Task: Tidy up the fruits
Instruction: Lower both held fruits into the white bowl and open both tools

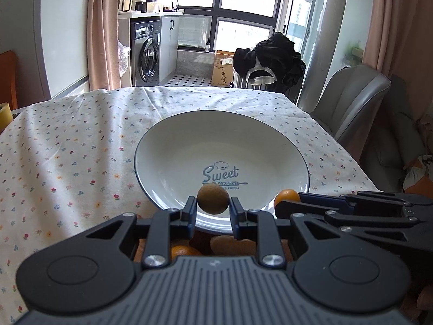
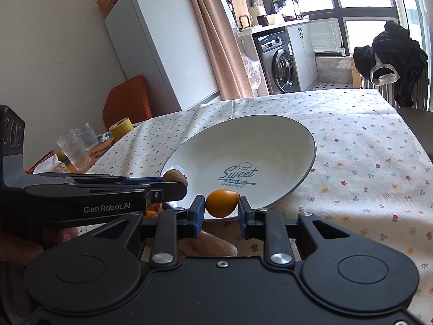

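The white plate (image 1: 162,146), lettered "Sweet Bakery", lies empty ahead of my jaws. My left gripper (image 1: 213,205) is clamped on a brown fruit (image 1: 213,199) over the near rim; my right gripper (image 2: 221,208) is clamped on an orange fruit (image 2: 222,203) beside it.

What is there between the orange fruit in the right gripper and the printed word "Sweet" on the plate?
Only bare white plate, seen in the right wrist view; the orange fruit hangs at its near rim.
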`<state>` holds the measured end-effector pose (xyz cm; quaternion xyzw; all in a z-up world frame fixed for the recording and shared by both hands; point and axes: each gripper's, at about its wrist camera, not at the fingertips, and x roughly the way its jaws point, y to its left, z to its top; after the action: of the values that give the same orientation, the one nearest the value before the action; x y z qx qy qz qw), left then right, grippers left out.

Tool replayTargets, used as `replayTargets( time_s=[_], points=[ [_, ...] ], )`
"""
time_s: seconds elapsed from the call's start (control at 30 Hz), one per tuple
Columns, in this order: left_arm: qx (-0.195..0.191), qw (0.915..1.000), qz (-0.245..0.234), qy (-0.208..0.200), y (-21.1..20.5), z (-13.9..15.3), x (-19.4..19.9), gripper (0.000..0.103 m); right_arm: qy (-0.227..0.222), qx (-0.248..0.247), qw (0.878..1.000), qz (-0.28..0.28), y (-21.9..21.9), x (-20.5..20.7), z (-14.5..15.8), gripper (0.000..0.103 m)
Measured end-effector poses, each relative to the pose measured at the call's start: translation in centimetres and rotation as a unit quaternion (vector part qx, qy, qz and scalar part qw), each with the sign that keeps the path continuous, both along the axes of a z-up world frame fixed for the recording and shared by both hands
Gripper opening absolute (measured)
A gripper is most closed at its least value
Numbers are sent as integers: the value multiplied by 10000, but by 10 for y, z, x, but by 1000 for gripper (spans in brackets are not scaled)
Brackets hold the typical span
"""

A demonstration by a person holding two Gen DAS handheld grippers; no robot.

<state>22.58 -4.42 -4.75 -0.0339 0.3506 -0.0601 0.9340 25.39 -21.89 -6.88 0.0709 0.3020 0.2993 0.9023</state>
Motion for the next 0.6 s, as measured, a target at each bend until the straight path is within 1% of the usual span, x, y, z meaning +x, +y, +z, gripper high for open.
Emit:
replayTargets(
  time_s=[0.07,0.37,0.43,0.53,0.6],
  points=[
    [1,10000,11,45,1,-1,1,24,5,7,10000,-11,0,2,-1,25],
    [15,9999,107,-42,8,7,-9,25,2,-49,10000,-33,5,5,-1,25],
    [9,9999,133,-60,10,10,-13,26,3,-62,10000,-50,6,4,-1,25],
    [-4,9998,176,-104,13,14,-18,28,1,-66,9999,-105,6,3,1,30],
    [-29,9997,211,-112,15,16,-22,28,4,-83,9999,-135,6,2,2,30]
  ],
)
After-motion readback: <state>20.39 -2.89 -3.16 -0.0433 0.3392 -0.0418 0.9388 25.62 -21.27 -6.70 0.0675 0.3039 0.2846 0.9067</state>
